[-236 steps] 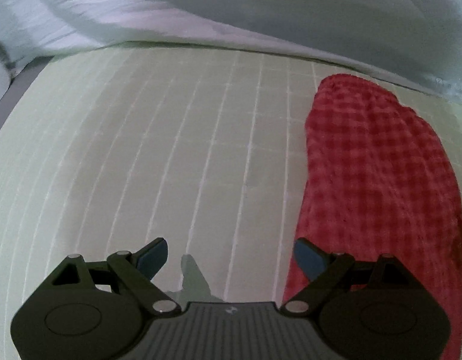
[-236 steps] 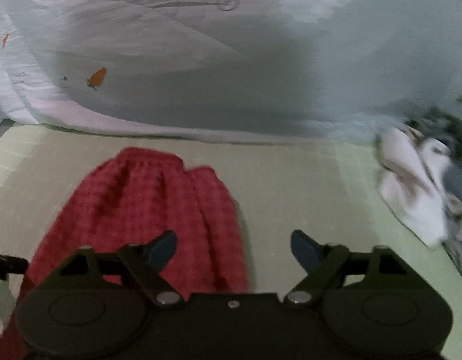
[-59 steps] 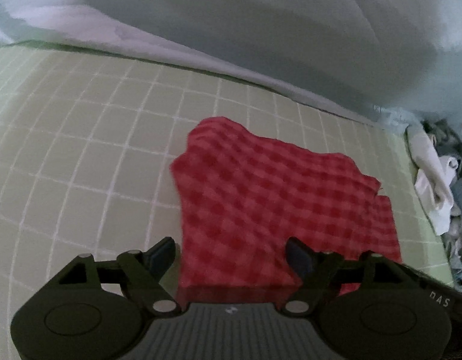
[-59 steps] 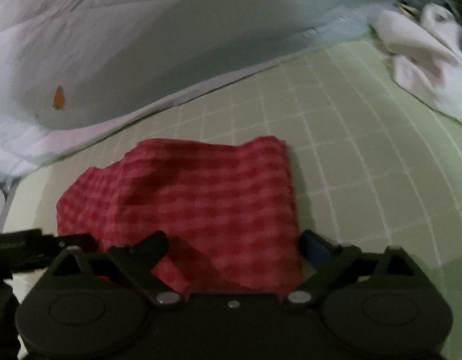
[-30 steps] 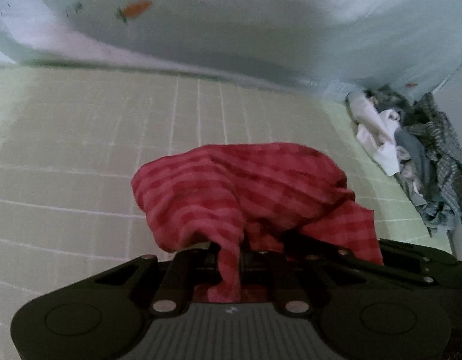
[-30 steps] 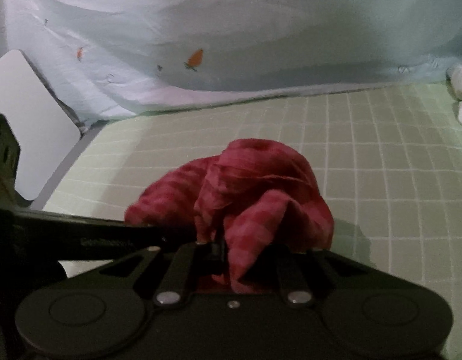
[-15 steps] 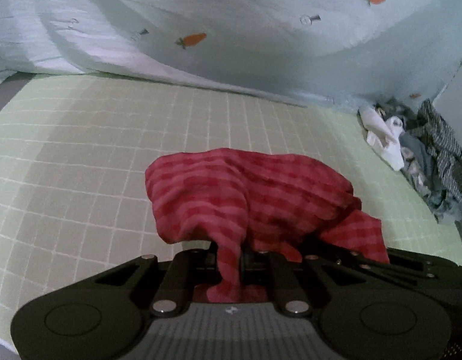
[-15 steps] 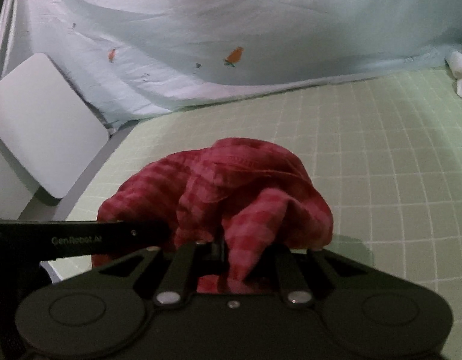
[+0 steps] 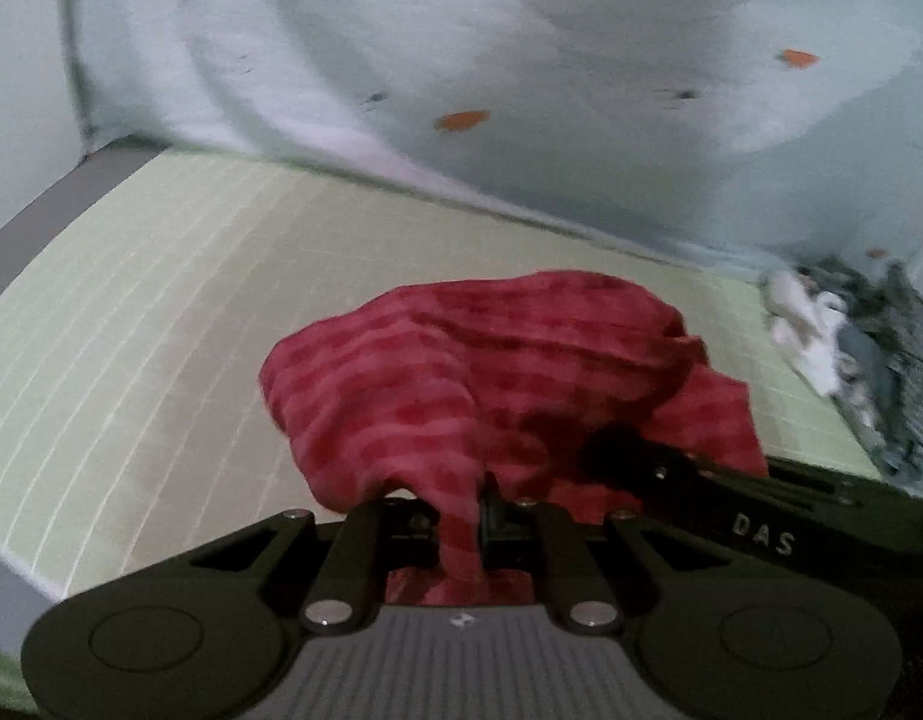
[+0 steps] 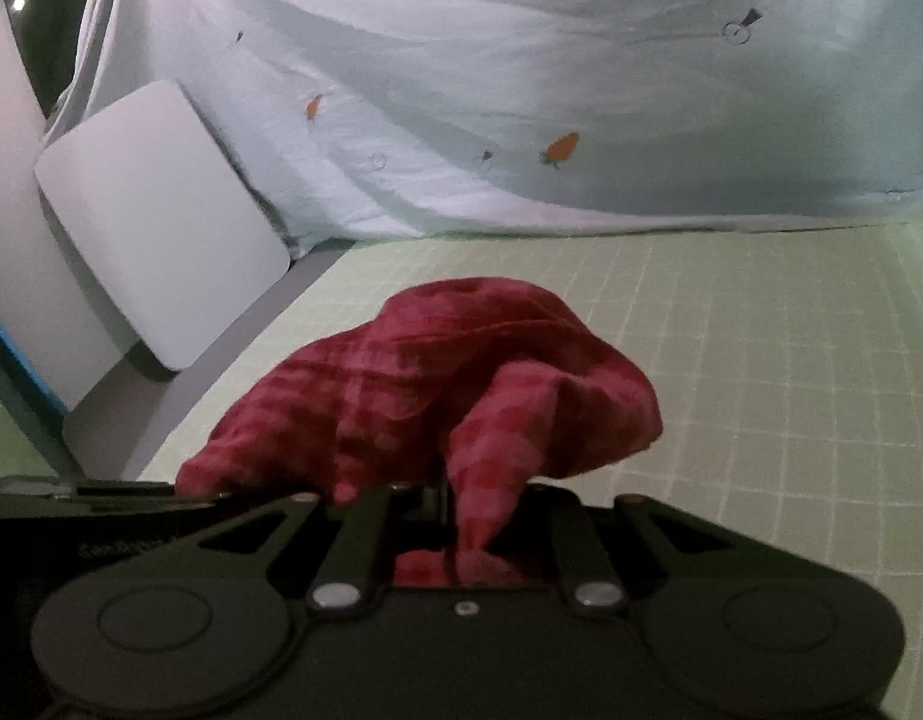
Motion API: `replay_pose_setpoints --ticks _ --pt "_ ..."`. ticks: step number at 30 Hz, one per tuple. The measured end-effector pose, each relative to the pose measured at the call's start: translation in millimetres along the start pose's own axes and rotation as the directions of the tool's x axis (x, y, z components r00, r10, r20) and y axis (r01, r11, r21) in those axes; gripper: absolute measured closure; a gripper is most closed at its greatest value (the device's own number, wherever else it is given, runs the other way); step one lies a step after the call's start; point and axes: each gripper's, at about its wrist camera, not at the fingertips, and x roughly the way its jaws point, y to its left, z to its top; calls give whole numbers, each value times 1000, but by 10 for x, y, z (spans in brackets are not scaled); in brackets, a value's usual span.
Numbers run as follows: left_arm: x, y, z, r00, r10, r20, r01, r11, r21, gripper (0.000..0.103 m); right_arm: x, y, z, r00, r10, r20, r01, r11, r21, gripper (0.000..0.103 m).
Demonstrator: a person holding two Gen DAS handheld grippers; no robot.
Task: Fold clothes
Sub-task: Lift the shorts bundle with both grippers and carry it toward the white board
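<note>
Both my left hand-held gripper (image 9: pixel 482 513) and right hand-held gripper (image 10: pixel 443 507) pinch the bunched red checked garment (image 9: pixel 491 360), carried above the pale green gridded table (image 9: pixel 161 312); next, I judge, lowering it flat.

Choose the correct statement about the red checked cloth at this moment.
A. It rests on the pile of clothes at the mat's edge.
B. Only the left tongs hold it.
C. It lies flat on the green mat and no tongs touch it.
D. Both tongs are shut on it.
D: the left tongs and the right tongs each pinch a fold of the red checked cloth, bunched above the green mat.
</note>
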Motion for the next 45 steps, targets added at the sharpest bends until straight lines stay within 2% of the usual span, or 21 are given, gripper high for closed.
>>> replay_pose_setpoints --ticks 3,7,12,16,26,32,38,42,45 --pt "-13 86 -33 999 42 -21 -42 999 -30 91 99 25 -118 998 29 -60 -28 999 17 91" --pt "35 339 4 998 53 -34 -55 997 -58 91 220 101 -195 992 48 -118 -46 999 20 91" --pt "95 655 50 997 66 -51 -71 993 -93 91 425 254 -146 988 60 -145 -61 998 -3 91" --pt "150 923 98 995 75 -65 -83 990 -118 91 780 560 -46 986 54 -160 -60 998 -35 91" --pt "611 2396 759 991 47 -123 -63 989 -131 91 1946 1507 178 976 -5 -219 -4 999 -40 91" --pt "804 3171 1274 995 60 -79 -71 987 -144 91 2762 2066 640 977 8 -214 -37 990 -133 91" --pt "1038 3993 1866 991 131 13 -122 952 -279 91 3813 2557 1350 970 64 -236 -128 955 -267 91" --pt "1213 4461 2282 971 220 89 -172 912 -372 91 4537 2872 1877 960 131 -248 -226 883 -411 91" --pt "1329 4787 2590 940 297 167 -192 868 -458 93 5071 3131 2258 949 181 -256 -293 802 -521 91"
